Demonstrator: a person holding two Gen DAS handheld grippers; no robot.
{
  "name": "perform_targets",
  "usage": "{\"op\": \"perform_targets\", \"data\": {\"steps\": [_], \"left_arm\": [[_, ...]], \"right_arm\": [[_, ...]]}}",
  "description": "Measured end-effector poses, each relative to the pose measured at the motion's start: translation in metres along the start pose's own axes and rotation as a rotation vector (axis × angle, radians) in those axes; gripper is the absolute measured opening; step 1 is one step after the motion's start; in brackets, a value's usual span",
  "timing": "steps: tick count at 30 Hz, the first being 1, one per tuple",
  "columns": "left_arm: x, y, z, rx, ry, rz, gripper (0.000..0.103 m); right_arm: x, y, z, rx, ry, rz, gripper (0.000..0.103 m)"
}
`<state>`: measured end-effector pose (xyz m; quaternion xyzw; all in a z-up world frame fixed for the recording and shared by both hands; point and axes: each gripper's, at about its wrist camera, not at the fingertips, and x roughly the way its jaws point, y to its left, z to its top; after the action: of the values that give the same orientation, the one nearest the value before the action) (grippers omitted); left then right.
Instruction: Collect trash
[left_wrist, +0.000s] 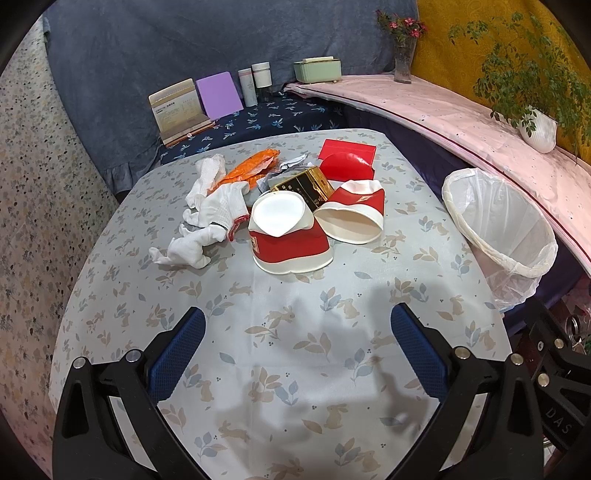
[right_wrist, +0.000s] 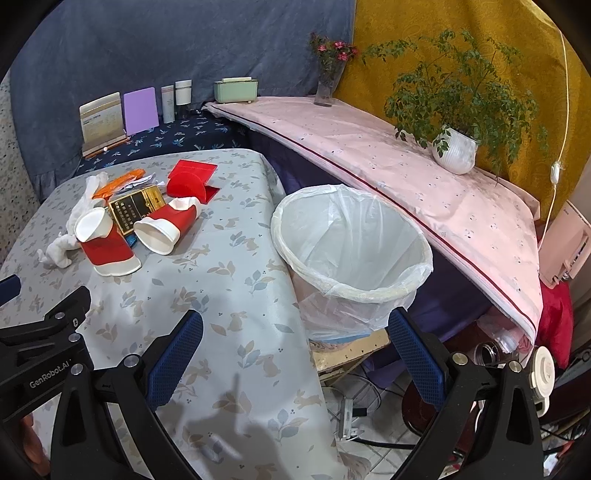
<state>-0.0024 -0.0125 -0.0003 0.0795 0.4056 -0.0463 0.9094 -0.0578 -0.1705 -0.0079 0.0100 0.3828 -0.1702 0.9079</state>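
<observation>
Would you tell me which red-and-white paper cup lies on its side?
The farther red-and-white paper cup, beside the gold box; the nearer cup stands mouth-down.

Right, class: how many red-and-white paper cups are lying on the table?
2. One crushed cup lies nearest the camera beside the white gloves; the other cup lies on its side just right of it, against the gold box. None seems hidden.

Each gripper is built alike: the left gripper and the right gripper have matte black angular frames that branch into two arms. The fingers are faced on their inner sides with dark blue pads of fine cross-hatched texture. Round silver screws sit on the black arms just behind the fingers. White lettering "GenRobot.AI" marks one black body; "DAS" shows on the other.
</observation>
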Motion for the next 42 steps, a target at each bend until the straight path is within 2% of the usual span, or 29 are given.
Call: {"op": "perform_targets", "data": {"steps": [42], "left_arm": [[-0.0015,-0.0075,-0.0011,0.009,-0.004,-0.005,0.096]], "right_arm": [[-0.0003,-0.0042,-0.0038,0.01,-0.006,-0.013,0.096]]}}
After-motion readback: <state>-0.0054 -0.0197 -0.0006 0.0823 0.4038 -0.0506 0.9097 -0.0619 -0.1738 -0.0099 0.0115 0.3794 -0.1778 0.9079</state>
